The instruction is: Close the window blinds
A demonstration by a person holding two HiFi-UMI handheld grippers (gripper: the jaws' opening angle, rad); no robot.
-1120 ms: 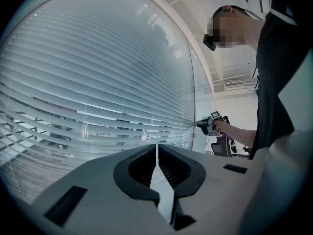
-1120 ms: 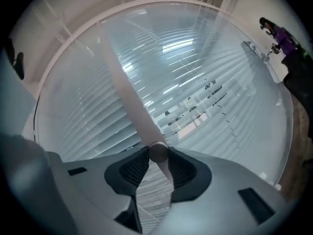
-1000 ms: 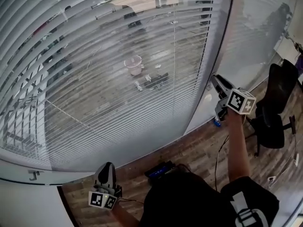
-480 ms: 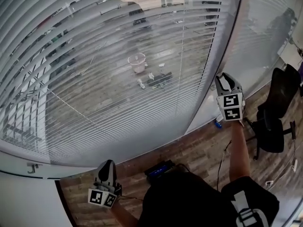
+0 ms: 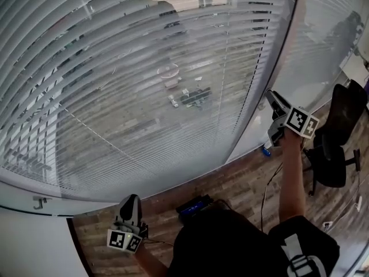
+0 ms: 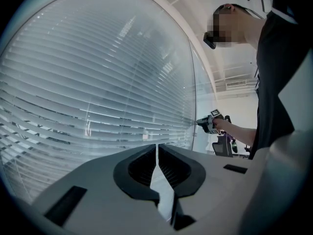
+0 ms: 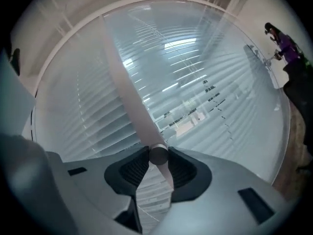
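The right hand-held gripper [image 7: 158, 156], clamped on the wand [image 7: 128, 94] at the right edge of the window [image 5: 283, 45], has rolled, and the blinds [image 5: 144, 97] over that window now hide more of the outside, so closing is likely under way; the left hand-held gripper [image 5: 130, 203] idles shut below the window.

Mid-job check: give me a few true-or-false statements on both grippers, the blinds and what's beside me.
1. The right gripper has its jaws closed on the wand of the blinds. True.
2. The left gripper holds a cord. False: its jaws are together with nothing between them.
3. The slats are fully closed. False: in the head view the ground outside shows through the gaps between them.
4. A dark office chair stands on the right-hand side of the head view, beyond the right gripper. True.
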